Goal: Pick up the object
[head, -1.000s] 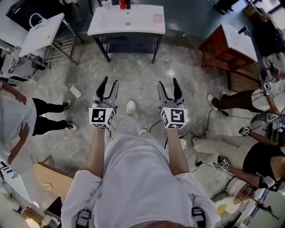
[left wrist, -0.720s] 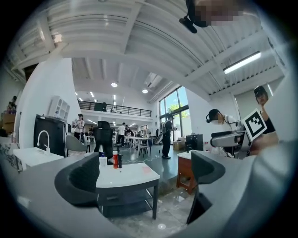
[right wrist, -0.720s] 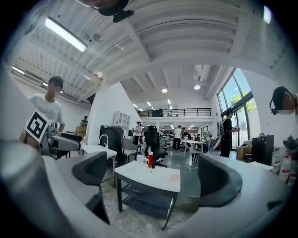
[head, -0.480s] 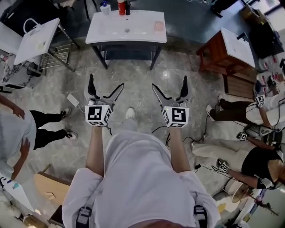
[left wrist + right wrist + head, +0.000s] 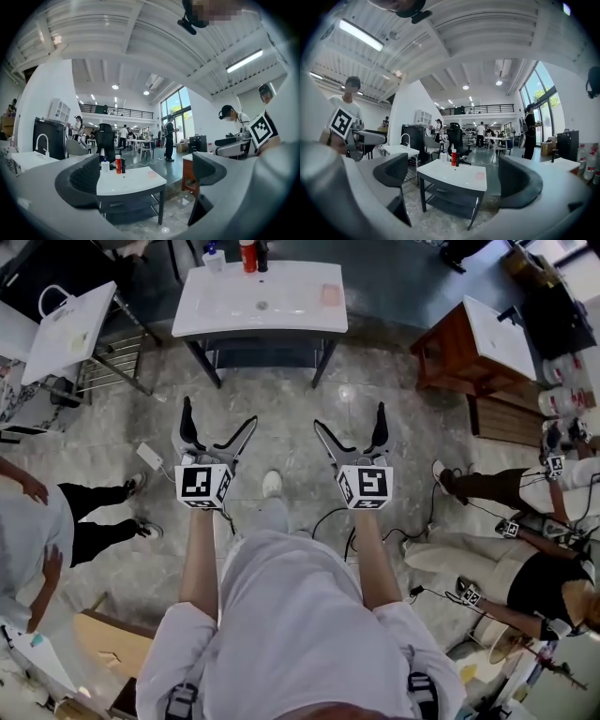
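A white-topped table stands ahead of me on the stone floor. At its far edge stand a red bottle, a white pump bottle and a dark bottle; a small pink item lies near its right edge. My left gripper and right gripper are held level side by side, short of the table. Both have just been opening and now stand open, with nothing between their jaws. In the gripper views the table and the red bottle show between the fingers, well beyond them.
A wooden cabinet with a white top stands at the right, a white sink top on a wire rack at the left. People sit on the floor at the right; another person stands at the left. Cables and a power strip lie on the floor.
Both grippers went from nearly shut to wide open. The wearer has stepped forward, so the table shows a little nearer.
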Motion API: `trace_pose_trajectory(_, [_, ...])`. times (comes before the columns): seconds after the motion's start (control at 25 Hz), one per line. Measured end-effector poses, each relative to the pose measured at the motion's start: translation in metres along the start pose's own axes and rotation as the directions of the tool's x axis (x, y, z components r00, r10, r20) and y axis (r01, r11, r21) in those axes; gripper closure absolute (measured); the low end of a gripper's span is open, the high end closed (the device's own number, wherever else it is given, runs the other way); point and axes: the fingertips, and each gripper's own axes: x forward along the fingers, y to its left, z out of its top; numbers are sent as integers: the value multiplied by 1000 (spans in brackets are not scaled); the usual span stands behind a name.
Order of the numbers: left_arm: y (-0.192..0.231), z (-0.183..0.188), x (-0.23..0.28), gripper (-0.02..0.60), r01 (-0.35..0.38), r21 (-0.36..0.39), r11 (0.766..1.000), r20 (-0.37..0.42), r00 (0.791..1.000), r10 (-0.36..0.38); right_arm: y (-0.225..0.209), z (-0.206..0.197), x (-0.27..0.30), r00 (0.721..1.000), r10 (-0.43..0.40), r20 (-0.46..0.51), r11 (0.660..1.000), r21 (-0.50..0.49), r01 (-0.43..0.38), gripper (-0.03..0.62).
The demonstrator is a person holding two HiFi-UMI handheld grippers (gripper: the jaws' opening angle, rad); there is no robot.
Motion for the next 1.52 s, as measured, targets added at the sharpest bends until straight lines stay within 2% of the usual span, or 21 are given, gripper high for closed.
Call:
trace_pose_trajectory(0.2, [30,-1,62,-11,30,-17,999,10,1000,-30,-18,2,56,999,-25,-20,999,-22,24,23])
trace_pose_trajectory(0.52, [64,6,161,-11,73,-22,997,15,997,-72,-61,6,142,996,-74,-44,997,-2,74,59])
trace_pose_trajectory(1.0, [94,4,336,-11,26,31,999,-14,1000,-26,-176,-13,320,997,-50,-54,998,29,52,92])
trace_pose_trajectory(1.28, [96,-13,413,-11,18,7,1000,-60,998,-18,-227,-57,404,988,-23,-156,999,21,27,113])
trace_pose_trajectory(1.44, [107,-26,428,-11,17,-18,1000,-88,996,-19,-236,-102,440,966,-15,-259,998,49,29,126])
trace_pose_trajectory(1.52, [115,-32,433,-11,19,-32,999,-97,995,-22,-241,-130,461,946,-24,-322,997,64,47,126])
